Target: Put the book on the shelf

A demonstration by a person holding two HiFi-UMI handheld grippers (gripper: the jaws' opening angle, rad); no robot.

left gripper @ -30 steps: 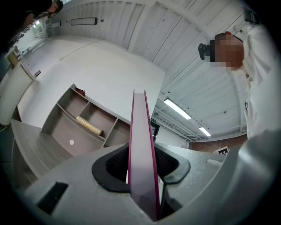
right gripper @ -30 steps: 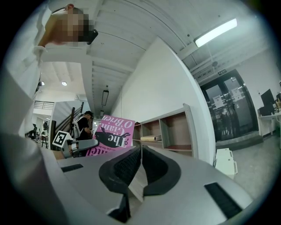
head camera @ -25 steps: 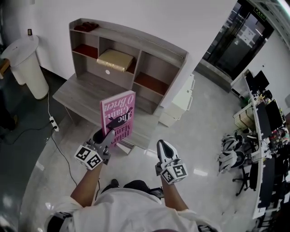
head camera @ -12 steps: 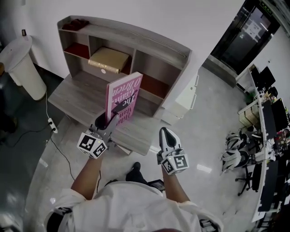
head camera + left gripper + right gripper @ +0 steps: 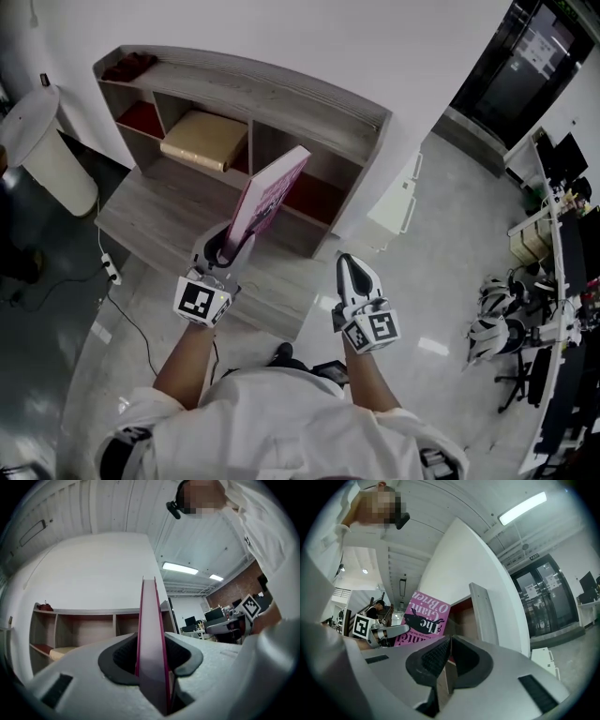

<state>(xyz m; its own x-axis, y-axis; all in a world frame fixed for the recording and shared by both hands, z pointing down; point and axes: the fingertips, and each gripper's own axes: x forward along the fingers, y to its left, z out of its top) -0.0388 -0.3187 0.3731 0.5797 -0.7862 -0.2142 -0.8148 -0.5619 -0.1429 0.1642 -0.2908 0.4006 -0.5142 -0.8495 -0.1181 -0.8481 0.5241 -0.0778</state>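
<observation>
A pink book [image 5: 269, 190] with a black cover drawing stands upright in my left gripper [image 5: 230, 247], which is shut on its lower edge. In the left gripper view the book [image 5: 151, 634] shows edge-on, pinched between the dark pads. It hangs over the desk top, in front of the grey wooden shelf unit [image 5: 281, 92], near the middle and right compartments. My right gripper [image 5: 353, 269] hovers to the right, lower down, shut and empty. The right gripper view shows the book's cover [image 5: 423, 618] left of the shelf's side wall [image 5: 483, 613].
A tan box [image 5: 202, 139] fills one middle compartment. The right compartment has a red floor [image 5: 317, 199]. A white bin [image 5: 45, 141] stands left, a white cabinet [image 5: 398, 202] right of the desk. A cable and power strip [image 5: 111, 272] lie on the floor.
The left gripper has carried the book up and forward toward the shelf and turned it from cover-facing to nearly edge-on. The person has stepped closer; the right gripper has followed.
</observation>
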